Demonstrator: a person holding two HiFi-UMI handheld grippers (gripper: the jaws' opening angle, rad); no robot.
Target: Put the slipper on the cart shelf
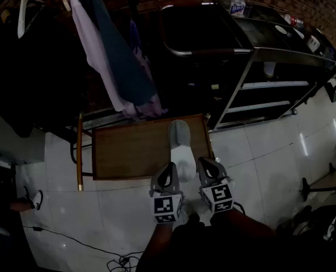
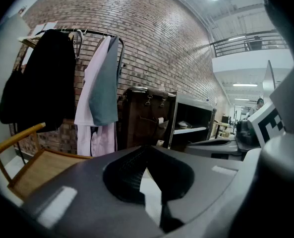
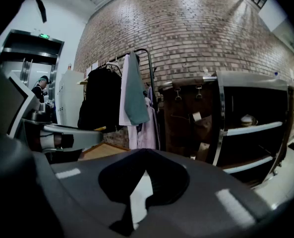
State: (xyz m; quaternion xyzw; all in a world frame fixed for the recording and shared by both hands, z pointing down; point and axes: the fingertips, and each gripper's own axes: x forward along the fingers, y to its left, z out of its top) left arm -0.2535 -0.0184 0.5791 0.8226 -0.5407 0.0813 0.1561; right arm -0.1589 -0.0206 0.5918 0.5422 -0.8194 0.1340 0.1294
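Observation:
The slipper (image 1: 182,146), grey at the toe and white behind, lies on the right part of a wooden chair seat (image 1: 134,149), seen in the head view. My two grippers hang side by side at its near end: the left gripper (image 1: 169,171) at its left edge, the right gripper (image 1: 208,166) at its right edge. On both, the jaws are closed together with nothing visibly held. The metal cart (image 1: 269,84) with open shelves stands beyond the chair to the right. It also shows in the left gripper view (image 2: 191,128) and the right gripper view (image 3: 251,128).
A clothes rack with hanging coats (image 1: 117,55) stands behind the chair. A dark brown trunk (image 2: 144,115) sits beside the cart. A water bottle (image 1: 237,3) stands on the cart top and a pale object (image 3: 248,119) on one shelf. Cables (image 1: 117,259) trail on the tiled floor.

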